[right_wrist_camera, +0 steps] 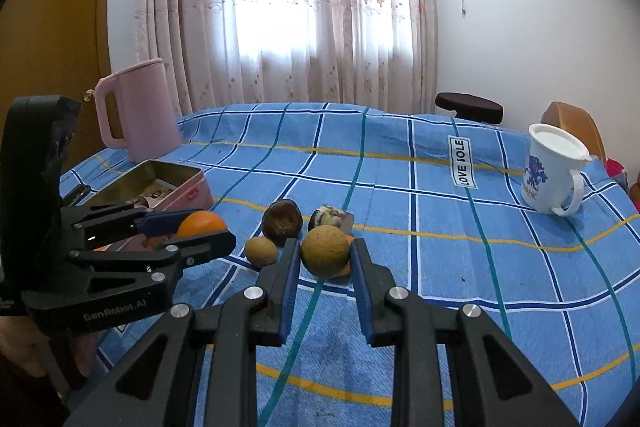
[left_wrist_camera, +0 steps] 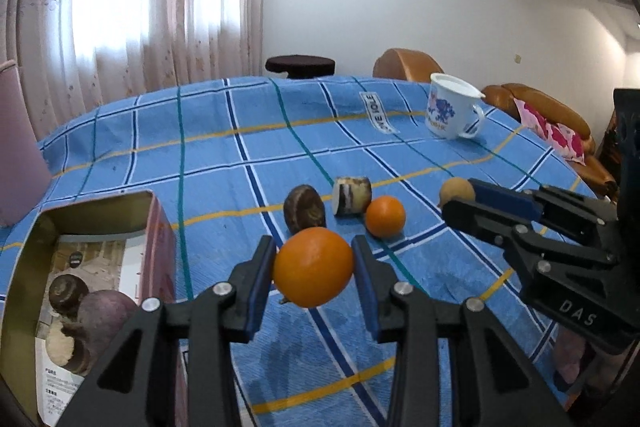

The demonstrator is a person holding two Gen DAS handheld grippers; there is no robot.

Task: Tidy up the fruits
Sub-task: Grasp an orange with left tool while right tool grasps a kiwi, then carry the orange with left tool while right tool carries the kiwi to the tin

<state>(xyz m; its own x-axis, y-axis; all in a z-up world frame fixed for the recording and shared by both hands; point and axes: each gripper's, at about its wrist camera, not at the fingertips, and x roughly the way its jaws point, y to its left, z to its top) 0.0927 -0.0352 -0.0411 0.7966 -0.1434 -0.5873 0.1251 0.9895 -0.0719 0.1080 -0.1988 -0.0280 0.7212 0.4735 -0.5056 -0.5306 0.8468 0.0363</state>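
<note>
My left gripper (left_wrist_camera: 314, 261) is shut on an orange (left_wrist_camera: 313, 267) and holds it above the blue checked tablecloth (left_wrist_camera: 224, 155); it also shows in the right wrist view (right_wrist_camera: 200, 223). My right gripper (right_wrist_camera: 325, 254) is shut on a tan round fruit (right_wrist_camera: 325, 251), also seen in the left wrist view (left_wrist_camera: 457, 190). A second orange (left_wrist_camera: 385, 216), a dark brown fruit (left_wrist_camera: 305, 207) and a cut fruit piece (left_wrist_camera: 352, 195) lie on the cloth. A small tan fruit (right_wrist_camera: 261, 251) lies left of my right gripper. A pink tin box (left_wrist_camera: 80, 227) at the left holds several dark fruits (left_wrist_camera: 106, 311).
A white printed mug (left_wrist_camera: 452, 107) stands at the far right of the table. A pink pitcher (right_wrist_camera: 138, 109) stands behind the tin box (right_wrist_camera: 188, 183). A dark stool (left_wrist_camera: 300, 65) and brown chairs (left_wrist_camera: 408, 63) lie beyond the table's far edge.
</note>
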